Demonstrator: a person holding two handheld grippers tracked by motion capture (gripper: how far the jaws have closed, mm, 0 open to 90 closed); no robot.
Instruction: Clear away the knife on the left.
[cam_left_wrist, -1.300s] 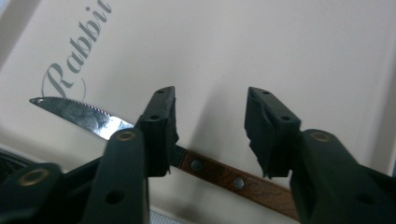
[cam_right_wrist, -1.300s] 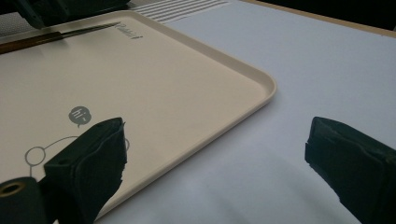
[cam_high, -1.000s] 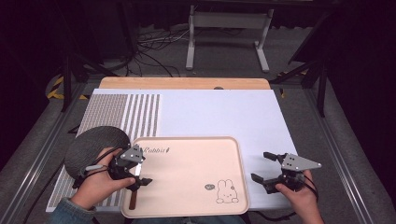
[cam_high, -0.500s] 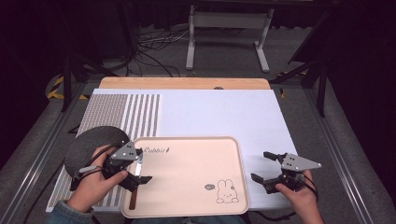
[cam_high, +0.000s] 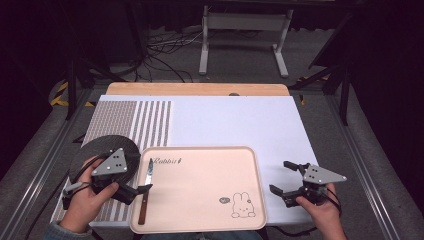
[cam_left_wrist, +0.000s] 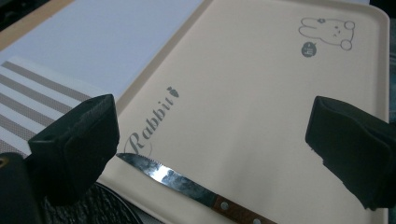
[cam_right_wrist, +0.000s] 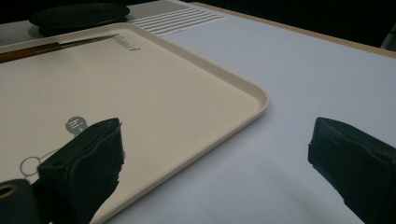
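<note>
Fingers (cam_left_wrist: 74, 144) of your left gripper (cam_high: 131, 186) stand wide apart with nothing between them. They hover over the near left corner of the tray (cam_high: 210, 220). In the left gripper view the knife (cam_left_wrist: 187, 186) lies just below and between them, untouched.

Knife: steel blade, wooden handle with rivets. In the high view it (cam_high: 145, 194) lies flat along the tray's left edge, tip pointing away from you toward the "Rabbit" lettering (cam_high: 167, 161), handle toward you.

Your left hand (cam_high: 87, 197) holds the gripper at the near left of the tabletop (cam_high: 235, 120). A round dark mat (cam_high: 97, 147) sits just beside the tray's left rim, partly under the gripper's grey plate. It rests on a striped placemat (cam_high: 135, 120).

Your right gripper (cam_high: 286, 180): fingers (cam_right_wrist: 84, 163) also parted wide and empty. In the right gripper view one finger hangs over the tray's right edge near the rabbit drawing (cam_right_wrist: 32, 165); the other is over bare white tabletop (cam_right_wrist: 289, 93). Your right hand (cam_high: 325, 215) holds it at the near right, beside the tray.

Tray: pale pink, rounded corners, rabbit drawing (cam_high: 242, 206) at near right. It sits at the near middle of the tabletop, between your two hands.
</note>
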